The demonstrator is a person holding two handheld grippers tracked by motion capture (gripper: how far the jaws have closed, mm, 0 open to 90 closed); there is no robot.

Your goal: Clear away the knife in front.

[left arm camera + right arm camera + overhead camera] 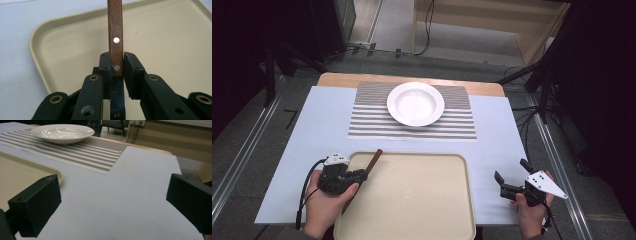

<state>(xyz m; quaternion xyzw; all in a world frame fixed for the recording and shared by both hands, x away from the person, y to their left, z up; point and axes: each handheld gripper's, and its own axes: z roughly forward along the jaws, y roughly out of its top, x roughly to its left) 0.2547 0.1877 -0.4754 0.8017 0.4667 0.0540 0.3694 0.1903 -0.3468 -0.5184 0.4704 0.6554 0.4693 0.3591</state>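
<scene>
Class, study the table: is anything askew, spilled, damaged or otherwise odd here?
Nothing is spilled or broken. The bowl sits upright on the striped mat, and the tray lies square. One thing stands out: the left gripper clamps a wooden-handled utensil slanting across the tray's corner.

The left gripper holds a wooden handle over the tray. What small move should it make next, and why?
Probably carry it forward toward the striped mat. The left gripper is shut on the wooden handle above the tray, and the white plate sits there.

knife | brown riveted wooden handle | clamped in left tool | over tray
</scene>
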